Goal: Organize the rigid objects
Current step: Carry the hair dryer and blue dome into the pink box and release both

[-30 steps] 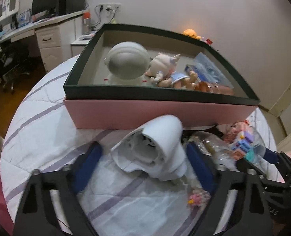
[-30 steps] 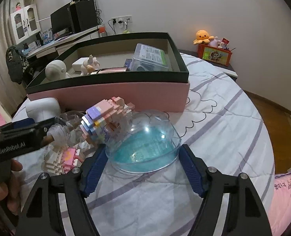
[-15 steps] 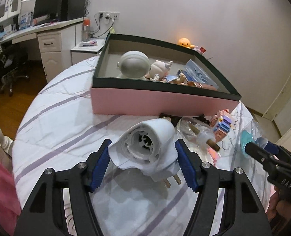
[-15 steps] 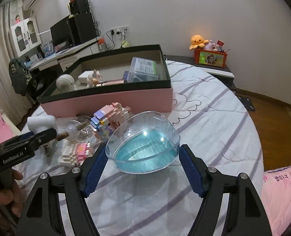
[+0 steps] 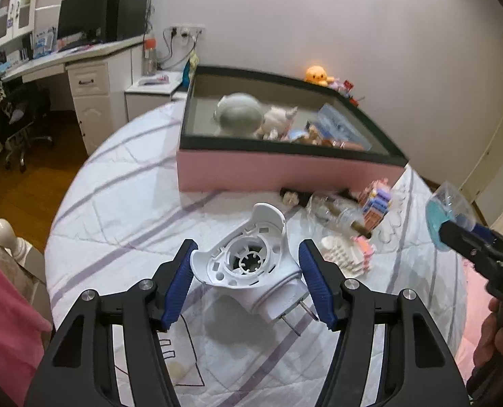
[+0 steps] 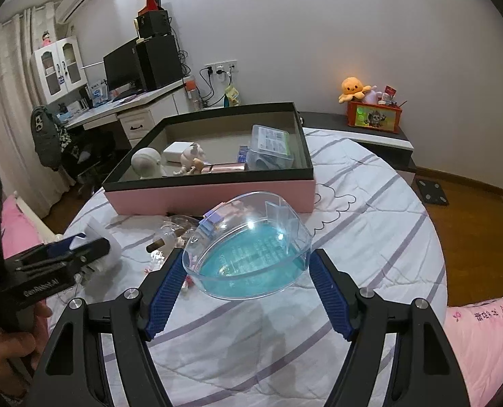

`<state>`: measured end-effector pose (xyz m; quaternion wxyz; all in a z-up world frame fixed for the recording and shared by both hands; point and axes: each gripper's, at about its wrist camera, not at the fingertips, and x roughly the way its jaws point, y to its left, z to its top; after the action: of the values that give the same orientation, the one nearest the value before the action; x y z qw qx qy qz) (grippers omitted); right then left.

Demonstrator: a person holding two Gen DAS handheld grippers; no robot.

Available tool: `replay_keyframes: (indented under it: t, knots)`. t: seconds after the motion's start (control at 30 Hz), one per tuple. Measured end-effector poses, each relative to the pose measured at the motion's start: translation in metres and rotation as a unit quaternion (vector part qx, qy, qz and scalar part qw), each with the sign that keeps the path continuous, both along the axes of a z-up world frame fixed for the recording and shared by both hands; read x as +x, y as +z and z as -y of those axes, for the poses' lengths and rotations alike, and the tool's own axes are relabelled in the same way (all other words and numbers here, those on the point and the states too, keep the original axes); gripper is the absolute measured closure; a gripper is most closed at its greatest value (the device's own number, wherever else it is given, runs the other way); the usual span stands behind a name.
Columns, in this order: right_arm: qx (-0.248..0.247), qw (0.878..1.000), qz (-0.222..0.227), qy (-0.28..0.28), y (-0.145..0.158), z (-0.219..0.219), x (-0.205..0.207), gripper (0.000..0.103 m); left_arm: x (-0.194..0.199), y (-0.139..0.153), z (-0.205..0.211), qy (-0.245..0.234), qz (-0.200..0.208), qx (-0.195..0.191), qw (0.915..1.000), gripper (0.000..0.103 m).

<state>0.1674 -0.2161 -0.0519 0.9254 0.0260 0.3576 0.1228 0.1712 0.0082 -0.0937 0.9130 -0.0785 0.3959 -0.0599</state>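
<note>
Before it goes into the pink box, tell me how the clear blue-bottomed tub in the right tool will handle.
The clear tub looks like thin rigid plastic, so probably light and stiff. Its smooth, curved walls sit between the right tool pads, so it may slip or twist if squeezed lightly. Hard squeezing might crack it.

Left claw [image 5: 249, 279] grips white plug-in housing [image 5: 248, 264] – pink box [image 5: 285, 173] beyond
</note>
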Motion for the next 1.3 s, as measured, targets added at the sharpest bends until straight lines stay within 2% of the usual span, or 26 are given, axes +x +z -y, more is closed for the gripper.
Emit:
replay_keyframes:
  t: [0.07, 0.1, 0.13, 0.23, 0.37, 0.67, 0.9, 1.13, 1.3]
  knots:
    - [0.001, 1.000, -0.003, 0.001, -0.001, 0.000, 0.001, 0.028, 0.005, -0.007, 0.001, 0.000, -0.011, 0.004, 0.9999, 0.031]
    - [0.000, 1.000, -0.004, 0.001, -0.002, 0.000, 0.001, 0.028, 0.007, -0.009, 0.002, -0.001, -0.014, 0.002, 0.9999, 0.031]
    - [0.000, 1.000, -0.005, 0.002, -0.004, -0.001, 0.001, 0.028, 0.010, -0.013, 0.003, -0.006, -0.019, 0.002, 0.9998, 0.031]
    - [-0.001, 1.000, -0.008, 0.003, -0.005, -0.001, 0.000, 0.028, 0.012, -0.021, 0.008, -0.019, -0.030, 0.000, 0.9994, 0.044]
    - [-0.001, 1.000, -0.010, 0.002, -0.007, 0.001, 0.000, 0.028, 0.007, -0.018, 0.006, -0.021, -0.020, -0.014, 0.9995, 0.044]
    - [0.003, 1.000, 0.001, 0.007, 0.002, -0.002, -0.003, 0.028, -0.009, 0.017, 0.003, -0.020, 0.025, -0.006, 0.9995, 0.044]
    - [-0.011, 0.999, 0.032, 0.025, 0.033, -0.017, 0.009, 0.028, 0.000, 0.054, -0.002, -0.023, 0.061, -0.002, 0.9979, 0.044]
    - [-0.025, 0.997, 0.062, 0.041, 0.068, -0.036, 0.049, 0.028, 0.041, 0.098, -0.009, -0.015, 0.104, 0.007, 0.9944, 0.044]
    - [-0.028, 0.997, 0.059, 0.049, 0.083, -0.046, 0.102, 0.028, 0.099, 0.114, -0.009, -0.022, 0.101, 0.002, 0.9946, 0.044]
